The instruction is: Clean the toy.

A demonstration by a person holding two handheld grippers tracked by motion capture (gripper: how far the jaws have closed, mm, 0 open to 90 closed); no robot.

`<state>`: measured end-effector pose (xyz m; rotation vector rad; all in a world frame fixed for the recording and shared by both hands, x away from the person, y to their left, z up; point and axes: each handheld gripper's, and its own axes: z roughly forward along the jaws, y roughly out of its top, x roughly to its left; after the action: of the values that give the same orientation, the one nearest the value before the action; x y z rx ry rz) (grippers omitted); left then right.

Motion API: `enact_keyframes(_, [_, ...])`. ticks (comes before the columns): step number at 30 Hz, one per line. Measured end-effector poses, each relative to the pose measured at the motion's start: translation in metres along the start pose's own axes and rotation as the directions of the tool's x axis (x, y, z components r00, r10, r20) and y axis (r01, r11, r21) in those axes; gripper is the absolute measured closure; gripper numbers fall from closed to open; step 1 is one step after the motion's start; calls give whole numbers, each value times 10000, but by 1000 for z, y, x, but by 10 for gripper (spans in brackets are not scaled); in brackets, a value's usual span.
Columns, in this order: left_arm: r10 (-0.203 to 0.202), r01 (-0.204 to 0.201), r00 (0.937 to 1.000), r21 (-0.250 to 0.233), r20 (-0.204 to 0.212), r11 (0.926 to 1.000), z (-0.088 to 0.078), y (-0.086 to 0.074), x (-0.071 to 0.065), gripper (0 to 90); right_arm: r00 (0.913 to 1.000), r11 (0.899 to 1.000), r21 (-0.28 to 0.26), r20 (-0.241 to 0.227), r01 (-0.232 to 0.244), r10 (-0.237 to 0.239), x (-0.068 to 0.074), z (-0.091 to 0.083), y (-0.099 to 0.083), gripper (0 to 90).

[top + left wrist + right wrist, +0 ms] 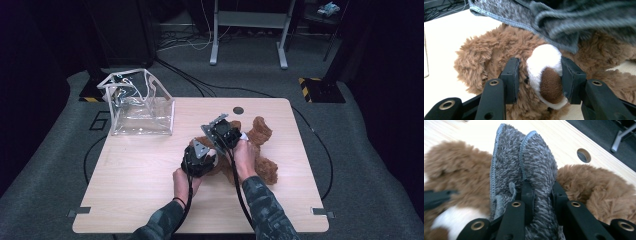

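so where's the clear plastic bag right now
In the high view the clear plastic bag with white trim stands open at the table's far left corner, apart from the brown plush bear and both grippers at the table's middle.

In the high view, both grippers and hands cover most of the brown plush toy (262, 150), so its face is hidden there. In the left gripper view, the grey fuzzy cloth (564, 17) is blurred and cut off by the top edge. In the right gripper view, that cloth runs off the bottom edge, perhaps a small garment.
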<state>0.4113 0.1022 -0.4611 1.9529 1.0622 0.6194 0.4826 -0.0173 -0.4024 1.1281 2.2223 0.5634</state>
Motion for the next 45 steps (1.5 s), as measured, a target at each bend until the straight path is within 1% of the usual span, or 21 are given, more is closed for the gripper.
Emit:
enact_keyframes(2, [11,-11,10000,63,56,10000,0,-1,1,545,9996,9999,106,258,102,-105,-7,2,4,775])
enact_keyframes(5, [-178,178,9997,-8,146,9998,0,-2,1,543,9982,9995,195,557,-251,240,-17,3,7,775])
enact_keyframes(7, [-112,111,9998,35,177,9999,0,-2,2,541,9964,9986,287,733,-451,429,-26,2,7,776])
enact_keyframes(13, [-242,240,9991,66,342,9997,2,-3,5,537,9826,9940,407,1604,-1011,934,-52,-1,2,777])
enact_keyframes(16, [-333,331,9988,71,370,9994,3,-3,6,534,9770,9919,363,1806,-1221,1136,-63,-8,1,777])
enact_keyframes(18, [-355,352,9985,84,410,9993,3,-3,7,532,9782,9923,83,1694,-1233,1202,-66,-17,1,776])
enact_keyframes(19, [-371,368,9984,72,435,9993,4,-3,7,531,9805,9929,-128,1571,-1179,1185,-66,-23,1,775])
enact_keyframes(22, [-381,377,9982,90,461,9992,4,-3,7,528,9897,9896,-744,643,-1234,1282,-60,-42,2,774])
enact_keyframes(24, [-414,411,9982,63,444,9991,5,-3,7,526,9908,9849,-1082,-219,-1350,1334,-52,-52,4,774])
enact_keyframes(26, [-344,340,9984,94,438,9994,5,-3,7,525,9866,9836,-1113,-969,-1419,1314,-41,-56,6,773])
enact_keyframes(28, [-394,392,9985,45,375,9992,5,-3,6,524,9801,9882,-872,-1651,-1256,1100,-28,-51,7,772])
enact_keyframes(29, [-394,392,9985,45,375,9992,5,-3,6,524,9801,9882,-872,-1651,-1256,1100,-28,-51,7,772])
enact_keyframes(30, [-348,346,9987,66,364,9994,5,-3,6,523,9786,9938,-674,-1921,-886,742,-15,-41,7,772])
enact_keyframes(32, [-300,296,9988,110,376,9995,4,-3,6,523,9782,9977,-405,-2029,-546,453,-5,-26,4,772])
enact_keyframes(34, [-321,318,9988,110,364,9994,4,-4,6,523,9753,9980,0,-2122,-627,613,2,-12,1,772])
enact_keyframes(36, [-359,355,9984,118,437,9993,4,-4,7,523,9769,9977,134,-2025,-670,683,-1,-1,-1,773])
enact_keyframes(37, [-384,380,9983,106,442,9992,4,-4,7,523,9751,9940,403,-1939,-1019,1078,-3,1,-1,773])
enact_keyframes(38, [-398,394,9983,95,430,9992,4,-4,6,522,9789,9947,370,-1776,-964,1015,-8,4,-1,774])
enact_keyframes(39, [-365,361,9984,111,427,9993,4,-4,6,523,9763,9909,513,-1717,-1244,1314,-12,5,-1,775])
enact_keyframes(42, [-394,392,9985,70,384,9992,5,-4,6,523,9831,9909,433,-1266,-1276,1321,-26,6,0,775])
enact_keyframes(45, [-387,384,9984,96,409,9992,4,-4,6,523,9937,9926,519,-151,-1100,1109,-36,3,3,776])
